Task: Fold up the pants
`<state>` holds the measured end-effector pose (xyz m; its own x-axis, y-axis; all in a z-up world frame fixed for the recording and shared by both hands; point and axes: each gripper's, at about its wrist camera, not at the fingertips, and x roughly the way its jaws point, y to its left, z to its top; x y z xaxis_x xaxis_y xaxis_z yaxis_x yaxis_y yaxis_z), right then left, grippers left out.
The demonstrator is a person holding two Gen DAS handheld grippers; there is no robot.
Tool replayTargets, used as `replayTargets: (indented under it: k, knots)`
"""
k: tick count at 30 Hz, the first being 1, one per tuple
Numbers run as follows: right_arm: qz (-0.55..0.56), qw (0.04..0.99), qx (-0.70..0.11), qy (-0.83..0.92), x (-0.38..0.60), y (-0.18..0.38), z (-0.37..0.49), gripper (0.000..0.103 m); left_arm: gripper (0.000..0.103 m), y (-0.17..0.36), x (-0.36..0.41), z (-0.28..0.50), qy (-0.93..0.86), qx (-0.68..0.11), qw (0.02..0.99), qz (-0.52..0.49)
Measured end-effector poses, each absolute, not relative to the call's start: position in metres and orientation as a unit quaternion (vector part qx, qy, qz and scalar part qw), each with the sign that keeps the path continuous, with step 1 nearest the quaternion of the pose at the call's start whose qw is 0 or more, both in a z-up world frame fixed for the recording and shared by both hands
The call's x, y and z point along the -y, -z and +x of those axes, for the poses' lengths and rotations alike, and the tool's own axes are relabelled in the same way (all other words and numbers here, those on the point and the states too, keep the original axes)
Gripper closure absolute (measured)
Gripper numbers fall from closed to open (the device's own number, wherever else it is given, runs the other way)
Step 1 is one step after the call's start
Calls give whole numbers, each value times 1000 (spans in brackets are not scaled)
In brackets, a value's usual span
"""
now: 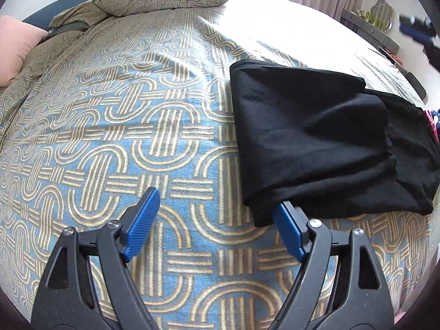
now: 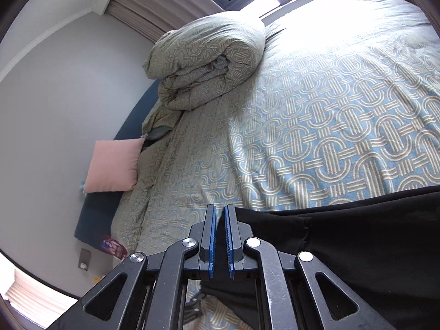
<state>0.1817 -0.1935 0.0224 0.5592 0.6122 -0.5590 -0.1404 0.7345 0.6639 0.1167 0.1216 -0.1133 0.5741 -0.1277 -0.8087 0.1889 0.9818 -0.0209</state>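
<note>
Fabric: black, matte, soft knit; the pants (image 1: 324, 143) lie as a loose folded bundle on the bed (image 1: 110, 137), right of centre in the left wrist view.
Weight: light, I judge (it slumps into soft rolls, no stiffness at all).
Slip: low; the nap should cling to the ribbed blue pads (image 1: 144, 214).
Left gripper (image 1: 217, 220): jaws wide apart at lower centre, nothing between them; the right pad sits at the bundle's near corner, contact unclear.
Right gripper (image 2: 220, 228): jaws nearly together at lower centre of its view, a narrow gap showing; black cloth lies just right of and under it, and no cloth shows in the gap.
Hold: take it by a folded edge or corner, pinching all layers, since a single layer would peel off.
Risk: lifting one-sided lets the bundle unroll.
</note>
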Motion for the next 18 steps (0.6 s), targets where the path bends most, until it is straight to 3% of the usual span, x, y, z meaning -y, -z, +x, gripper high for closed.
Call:
replayTargets:
  k: [1,3,5,9,12,14,18]
  knots:
    - [278,832,-426,-222,195,-14,182,94,22,113,-120,116,91,-451,887,40]
    - [261,819,-466,-208,198,11,183,83,22,115,-118,112,95,-448,888,52]
    - [247,801,-510,-195,201,40,185,66,22,115,-114,112,96,-445,888,60]
    - [245,769,-562,-184,207,97,188,58,22,119,-114,115,98,-448,887,58]
    - [287,752,-553,-216,209,119,193,47,22,119,-120,116,99,-455,884,42]
    - [312,744,-537,-247,206,122,198,28,22,121,-123,118,99,-461,881,30]
    - [289,742,-539,-276,177,120,217,20,22,121,-125,122,97,-464,880,15]
